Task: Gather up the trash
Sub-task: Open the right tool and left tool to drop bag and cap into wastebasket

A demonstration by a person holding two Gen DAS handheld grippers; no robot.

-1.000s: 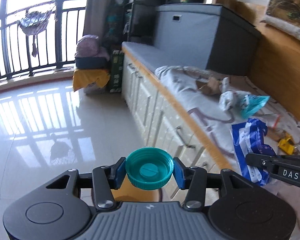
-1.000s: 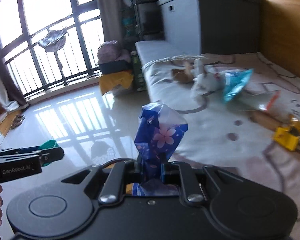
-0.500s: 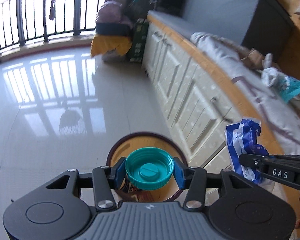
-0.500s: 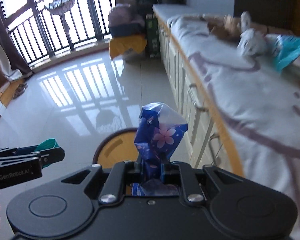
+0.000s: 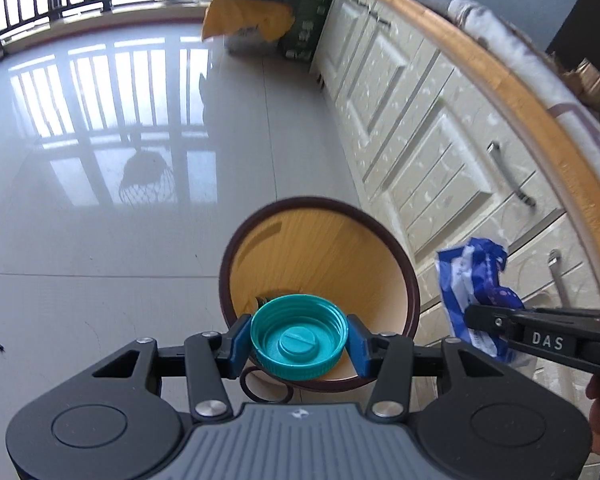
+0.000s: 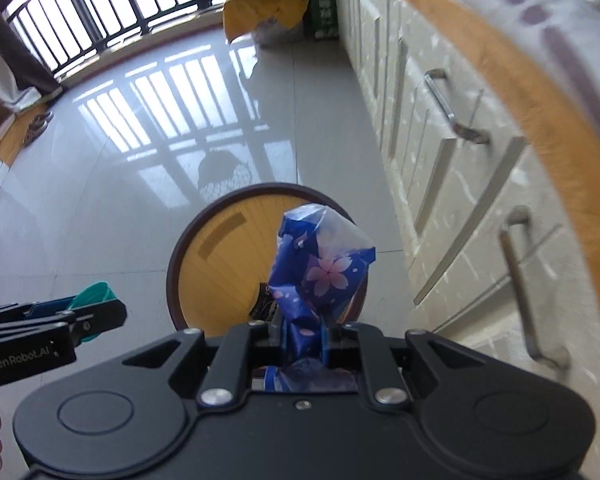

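Two handheld grippers hang over one round waste bin (image 5: 404, 276) standing on a glossy tiled floor (image 5: 100, 200), just beside a row of cream cabinet drawers (image 5: 432, 152) with metal handles.

The left gripper (image 5: 299, 343) is clamped on one teal bottle cap (image 5: 299, 338), its blue pads pressing the cap's ribbed rim from either side. The cap's hollow, threaded underside faces the camera and its flat axis points forward along the fingers. It sits over the near edge of the bin's opening, inside the dark brown rim.

The right gripper (image 6: 303, 344) is closed tight on one crumpled blue plastic wrapper (image 6: 320, 272) printed with pink cherry blossoms. The wrapper's long axis stands upright, rising out from between the fingers, with a pale translucent patch at its top. It hangs above the bin's mouth, toward the cabinet side.

The bin's inside wall is wood-grain yellow, and some dark rubbish lies at its bottom. A wooden-edged bench top (image 6: 540, 92) runs above the drawers, covered with a pale cloth.
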